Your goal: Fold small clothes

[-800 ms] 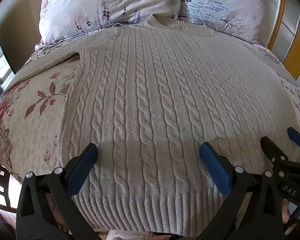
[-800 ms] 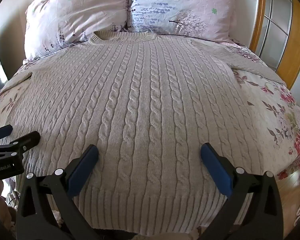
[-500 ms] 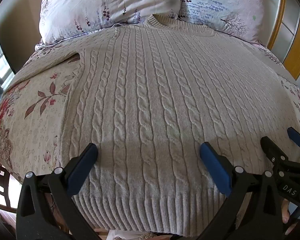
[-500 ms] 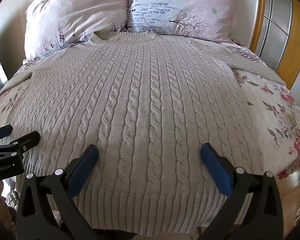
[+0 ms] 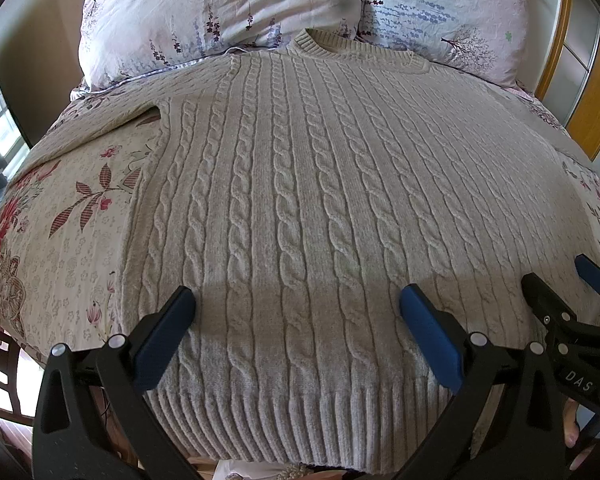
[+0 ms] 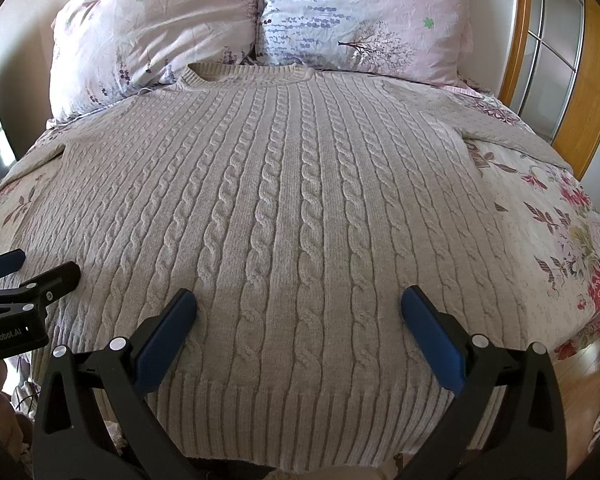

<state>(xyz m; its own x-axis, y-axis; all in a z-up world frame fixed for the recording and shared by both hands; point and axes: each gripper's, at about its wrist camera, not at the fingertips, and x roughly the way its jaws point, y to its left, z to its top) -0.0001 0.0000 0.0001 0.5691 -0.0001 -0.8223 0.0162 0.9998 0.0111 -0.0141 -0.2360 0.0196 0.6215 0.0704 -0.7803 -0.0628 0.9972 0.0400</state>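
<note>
Left wrist: beige cable-knit sweater [image 5: 300, 200] lying flat.

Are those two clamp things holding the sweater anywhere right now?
No. The left gripper and right gripper are both open above the sweater near its hem, gripping nothing.

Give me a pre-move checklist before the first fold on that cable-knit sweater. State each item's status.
1. Sweater lies flat, front up, on the bed: ok.
2. Left gripper open, nothing held: ok.
3. Right gripper open, nothing held: ok.
4. Both grippers sit over the ribbed hem, one toward each side: ok.
5. Sleeves spread outward, not bunched under the body: ok for the near parts; cuffs run out of view, cannot tell.
6. Collar clear of the pillows: not ok, it sits right against them.
</note>
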